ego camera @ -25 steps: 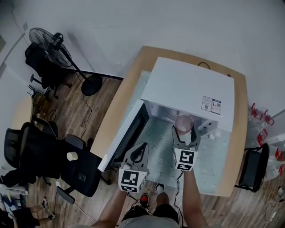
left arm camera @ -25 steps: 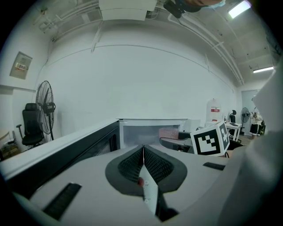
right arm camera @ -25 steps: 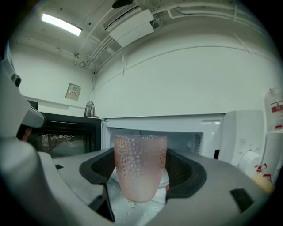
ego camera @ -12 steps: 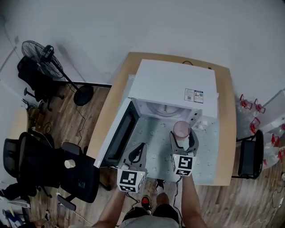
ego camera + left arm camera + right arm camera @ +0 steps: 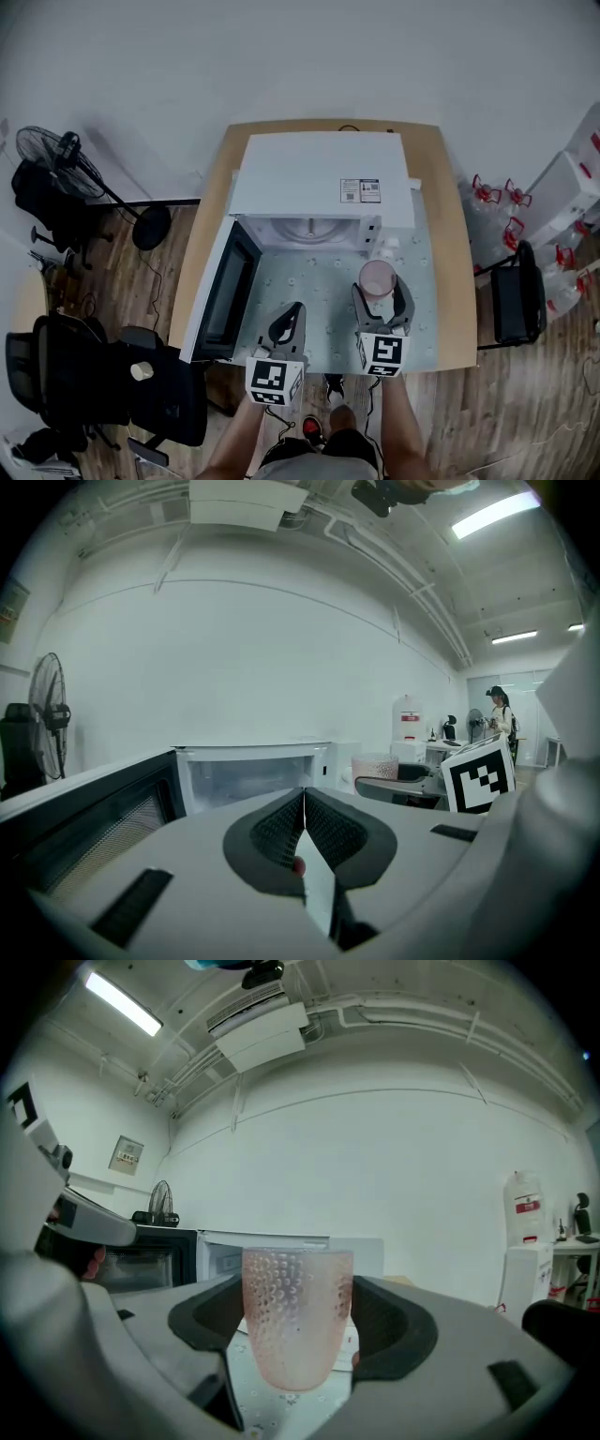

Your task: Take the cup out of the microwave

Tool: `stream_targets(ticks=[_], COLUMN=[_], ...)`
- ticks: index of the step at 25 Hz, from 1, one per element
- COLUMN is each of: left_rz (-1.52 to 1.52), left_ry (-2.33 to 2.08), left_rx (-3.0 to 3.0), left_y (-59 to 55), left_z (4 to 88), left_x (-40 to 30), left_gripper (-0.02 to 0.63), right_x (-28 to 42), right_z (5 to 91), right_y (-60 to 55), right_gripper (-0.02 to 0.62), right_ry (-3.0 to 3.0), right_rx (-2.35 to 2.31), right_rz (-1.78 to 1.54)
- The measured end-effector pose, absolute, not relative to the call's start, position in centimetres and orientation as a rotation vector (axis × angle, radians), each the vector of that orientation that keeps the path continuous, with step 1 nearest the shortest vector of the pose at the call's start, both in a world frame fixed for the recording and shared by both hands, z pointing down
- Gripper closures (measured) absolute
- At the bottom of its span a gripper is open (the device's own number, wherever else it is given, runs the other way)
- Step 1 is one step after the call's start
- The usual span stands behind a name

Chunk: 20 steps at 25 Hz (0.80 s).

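On the bench (image 5: 448,272), head view: white microwave (image 5: 319,183) sits at the back, door (image 5: 220,295) swung wide open to the left, cavity showing. Pink cup (image 5: 377,277) is outside the microwave, in front of its right end, over the pale speckled mat (image 5: 319,300). Right tool (image 5: 380,292) is clamped on the cup from the near side, cup upright. Left tool (image 5: 289,323) sits beside it to the left, over the mat, just right of the door, touching nothing. Standing fan (image 5: 52,155) and black office chairs (image 5: 84,375) are on the wood floor to the left, water bottles (image 5: 492,202) to the right.

Left gripper view: jaws pressed together, nothing between them. Open cavity and door are straight ahead. The cup in the right tool shows to the right, marker cube (image 5: 480,773) behind it. A person (image 5: 497,714) stands far off in the room.

Right gripper view: jaws closed on the dimpled cup, one pad on each side at mid-height, rim level. Cup base is clear of the mat, as far as this view shows. Microwave and dark door are behind it to the left, a water dispenser (image 5: 525,1241) at far right.
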<state>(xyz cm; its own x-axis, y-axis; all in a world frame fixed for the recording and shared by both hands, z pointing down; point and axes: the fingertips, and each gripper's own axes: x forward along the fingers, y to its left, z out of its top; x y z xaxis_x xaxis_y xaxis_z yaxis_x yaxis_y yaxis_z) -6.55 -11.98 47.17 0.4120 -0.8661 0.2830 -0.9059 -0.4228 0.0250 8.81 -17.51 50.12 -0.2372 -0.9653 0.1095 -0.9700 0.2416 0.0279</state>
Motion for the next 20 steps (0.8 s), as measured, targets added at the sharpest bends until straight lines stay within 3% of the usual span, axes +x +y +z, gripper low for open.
stream_targets(ticks=[20], left_rz=[0.387], left_ry=[-1.18], left_rx=[2.692], left_y=[-11.5], left_z=[51.0], left_x=[6.8], left_gripper=[0.581], right_x=[23.2], right_z=[52.8], right_y=[-11.6], right_gripper=[0.232], right_ry=[-2.06], right_rx=[2.203], right_rz=[0.096])
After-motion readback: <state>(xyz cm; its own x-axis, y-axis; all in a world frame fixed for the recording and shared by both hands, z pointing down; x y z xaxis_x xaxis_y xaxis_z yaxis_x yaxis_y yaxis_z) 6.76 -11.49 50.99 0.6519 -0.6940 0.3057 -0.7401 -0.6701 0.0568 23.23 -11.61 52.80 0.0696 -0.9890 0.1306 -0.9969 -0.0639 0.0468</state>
